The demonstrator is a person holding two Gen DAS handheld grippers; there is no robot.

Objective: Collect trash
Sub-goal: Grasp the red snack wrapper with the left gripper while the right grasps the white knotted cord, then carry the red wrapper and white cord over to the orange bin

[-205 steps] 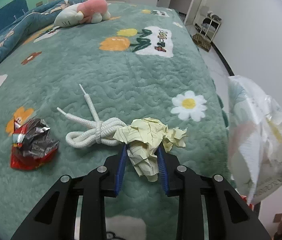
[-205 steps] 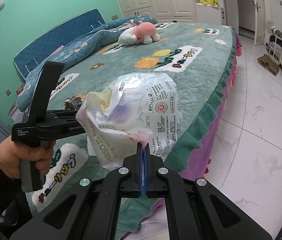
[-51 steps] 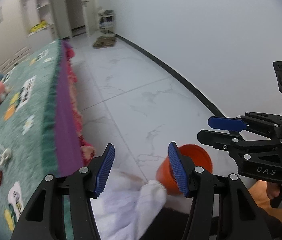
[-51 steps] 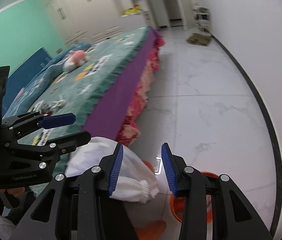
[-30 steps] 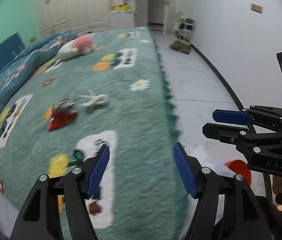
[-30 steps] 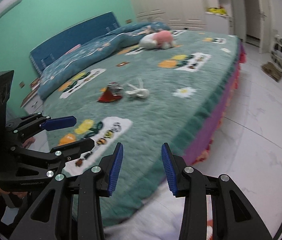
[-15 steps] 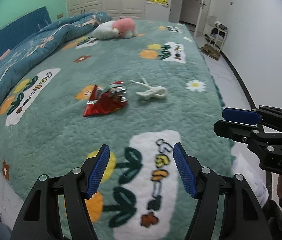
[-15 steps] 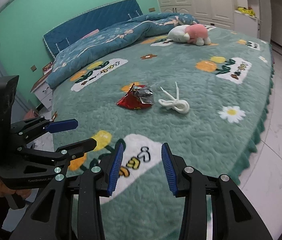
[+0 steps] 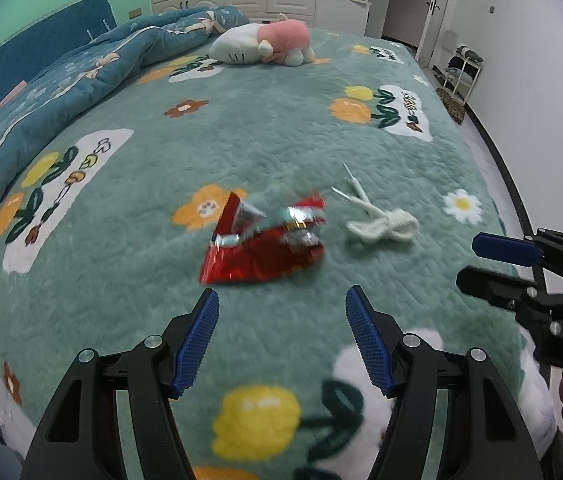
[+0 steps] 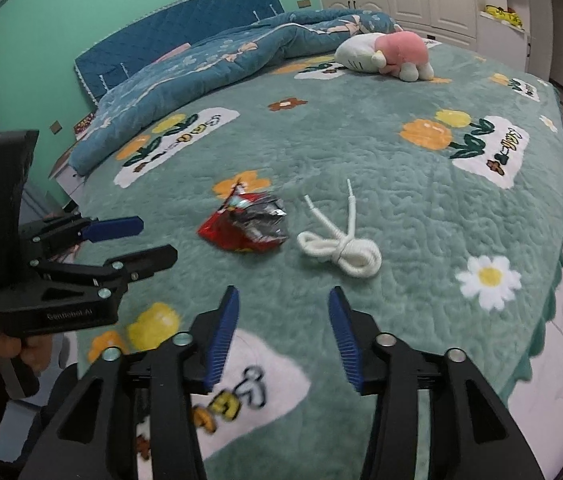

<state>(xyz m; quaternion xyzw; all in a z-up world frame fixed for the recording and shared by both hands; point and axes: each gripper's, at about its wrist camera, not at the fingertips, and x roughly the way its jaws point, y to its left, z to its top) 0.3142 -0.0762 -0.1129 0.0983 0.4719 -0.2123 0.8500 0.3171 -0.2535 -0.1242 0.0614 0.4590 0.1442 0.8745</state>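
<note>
While angled down over the green flowered plush bedspread [image 9: 281, 152]: left gripper [image 9: 281, 340] wide apart, empty; right gripper [image 10: 283, 332] opening, empty. Crumpled red foil wrapper [image 9: 265, 248] and knotted white cord [image 10: 341, 248] ahead, side by side, bare bedspread all round, bed edge right.

The crumpled yellow paper that lay between the left gripper's [image 9: 281, 336] fingers [image 9: 197, 338] beside the white cord [image 9: 381, 226] is gone from the bed [image 9: 121, 208], and so is the printed plastic bag the right gripper [image 10: 283, 334] pinched. Both grippers have swung back from the floor and the orange bin to the bed. The red foil wrapper [image 9: 263, 242] now lies just ahead of the left fingers, nothing between them. The right jaws, clamped shut earlier, are opening on empty air, the cord ahead of them.
</note>
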